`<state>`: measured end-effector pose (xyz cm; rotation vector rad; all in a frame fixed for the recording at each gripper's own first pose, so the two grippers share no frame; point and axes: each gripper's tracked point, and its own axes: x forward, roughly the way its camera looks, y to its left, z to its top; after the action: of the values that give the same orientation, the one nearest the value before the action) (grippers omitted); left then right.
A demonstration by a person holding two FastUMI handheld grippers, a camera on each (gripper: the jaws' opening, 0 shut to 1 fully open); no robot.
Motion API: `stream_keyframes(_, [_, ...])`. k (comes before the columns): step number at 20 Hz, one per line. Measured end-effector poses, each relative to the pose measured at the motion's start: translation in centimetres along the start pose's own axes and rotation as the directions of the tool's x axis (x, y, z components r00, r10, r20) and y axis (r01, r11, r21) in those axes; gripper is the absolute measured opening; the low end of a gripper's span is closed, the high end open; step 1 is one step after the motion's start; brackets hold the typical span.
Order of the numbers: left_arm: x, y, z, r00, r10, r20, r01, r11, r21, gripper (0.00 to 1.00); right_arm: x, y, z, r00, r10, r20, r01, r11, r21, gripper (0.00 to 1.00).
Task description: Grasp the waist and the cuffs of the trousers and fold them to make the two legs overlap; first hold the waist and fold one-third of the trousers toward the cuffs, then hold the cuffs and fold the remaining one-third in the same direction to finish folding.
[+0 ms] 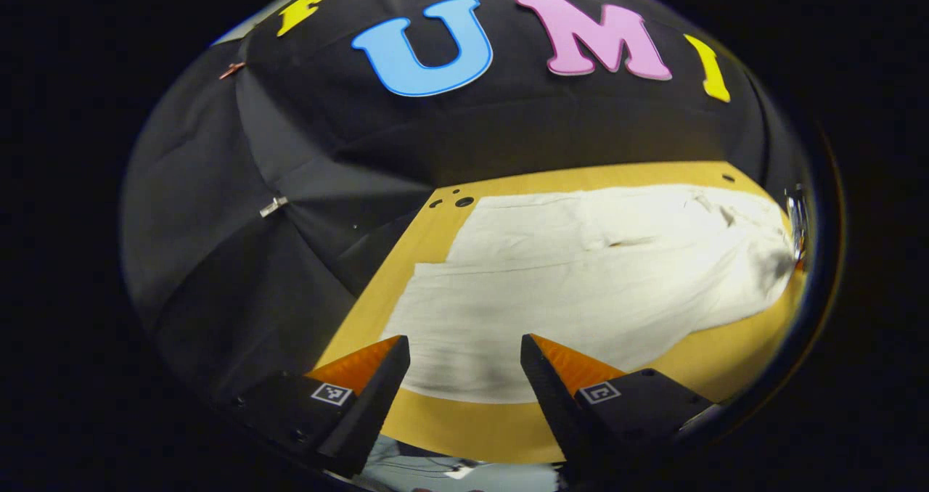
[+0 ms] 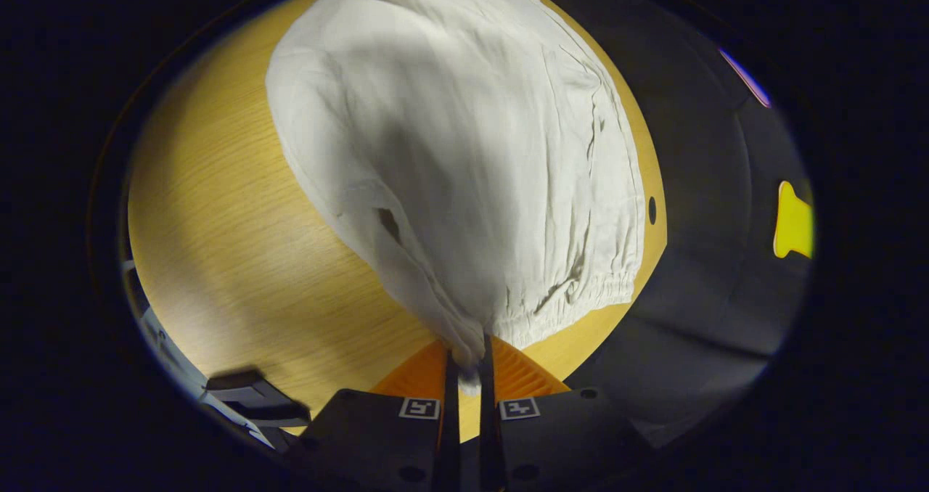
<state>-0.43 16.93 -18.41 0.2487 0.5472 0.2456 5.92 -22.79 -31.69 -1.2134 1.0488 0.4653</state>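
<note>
— Where are the trousers (image 1: pixel 580 289) right now?

— Lying on the wooden table (image 1: pixel 501 427), spread out long. In the left gripper view they stretch from the near left toward the far right, and a crease down the middle suggests the two legs may already lie one on the other, though I can't be sure of that.

— And the grippers?

— The left gripper (image 1: pixel 464 365) hangs over the near edge of the cloth with its fingers spread wide and nothing between them. The right gripper (image 2: pixel 466 365) has its fingers pressed together on a pinch of white fabric at the gathered waist (image 2: pixel 580 292), near that end's corner. The cloth rises from the table toward the pinch.

— So how far along is the job?

— Early, I'd judge. The trousers lie at full length; no third is folded over. The waist is gripped on one side, which fits the start of the first fold toward the cuffs.

— What's left?

— Most likely the left gripper has to take its own hold, then the waist third goes over, then the cuffs third follows. The cuffs end itself is too blurred to read clearly.
</note>
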Motion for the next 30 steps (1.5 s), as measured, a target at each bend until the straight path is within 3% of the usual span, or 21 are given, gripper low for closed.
stream_keyframes(2, [1.6, 2.5, -1.7, 1.000, 0.009, -0.025, -0.006, 0.990, 0.138, 0.97, -0.2, 0.2, 0.2, 0.998, 0.068, 0.004, -0.068, 0.998, 0.017, 0.11])
stream_keyframes(4, [3.0, 3.9, -3.7, 0.998, -0.017, -0.061, 0.032, 0.966, 0.257, 0.97, -0.7, 0.1, 0.4, 0.997, 0.080, 0.010, -0.080, 0.996, -0.030, 0.06])
stream_keyframes(7, [5.4, 6.4, -6.2, 0.993, -0.050, -0.110, 0.090, 0.914, 0.395, 0.96, -0.4, 0.1, 0.1, 0.998, 0.066, 0.010, -0.064, 0.994, -0.087, 0.06])
stream_keyframes(8, [6.2, 7.1, -7.6, 0.987, -0.066, -0.146, 0.126, 0.884, 0.451, 0.96, -0.4, 0.1, 0.1, 0.998, 0.064, 0.007, -0.063, 0.994, -0.089, 0.06])
stream_keyframes(11, [8.3, 8.1, -10.3, 0.967, -0.137, -0.214, 0.230, 0.828, 0.511, 0.95, -0.5, 0.2, 0.1, 0.998, 0.066, -0.015, -0.067, 0.994, -0.084, 0.06])
stream_keyframes(13, [9.3, 9.6, -11.5, 0.957, -0.144, -0.253, 0.266, 0.787, 0.557, 0.95, -0.4, 0.1, 0.1, 0.997, 0.067, -0.028, -0.069, 0.993, -0.096, 0.06])
stream_keyframes(17, [11.9, 11.3, -12.2, 0.936, -0.172, -0.306, 0.341, 0.648, 0.681, 0.95, -0.5, 0.2, 0.1, 0.996, 0.067, -0.058, -0.073, 0.992, -0.107, 0.06])
stream_keyframes(21, [13.9, 11.4, -11.2, 0.900, -0.222, -0.375, 0.434, 0.533, 0.726, 0.90, -0.4, 0.1, 0.0, 0.995, 0.070, -0.072, -0.077, 0.991, -0.108, 0.06])
stream_keyframes(23, [14.6, 10.4, -10.5, 0.887, -0.243, -0.393, 0.462, 0.431, 0.776, 0.87, -0.5, 0.1, 0.0, 0.995, 0.070, -0.078, -0.078, 0.991, -0.105, 0.06])
stream_keyframes(25, [15.5, 9.7, -10.0, 0.880, -0.255, -0.401, 0.472, 0.365, 0.803, 0.75, -0.5, 0.1, 0.0, 0.995, 0.065, -0.080, -0.074, 0.991, -0.110, 0.06])
stream_keyframes(26, [15.8, 9.5, -9.9, 0.876, -0.259, -0.407, 0.478, 0.354, 0.804, 0.65, -0.5, 0.1, 0.0, 0.995, 0.064, -0.080, -0.072, 0.991, -0.112, 0.06])
stream_keyframes(29, [15.9, 9.1, -10.5, 0.849, -0.270, -0.454, 0.527, 0.366, 0.767, 0.42, -0.5, 0.1, -0.1, 0.994, 0.063, -0.087, -0.073, 0.992, -0.108, 0.06])
stream_keyframes(30, [15.8, 9.0, -10.5, 0.843, -0.273, -0.463, 0.536, 0.366, 0.761, 0.29, -0.5, 0.1, -0.1, 0.994, 0.064, -0.087, -0.073, 0.992, -0.105, 0.06])
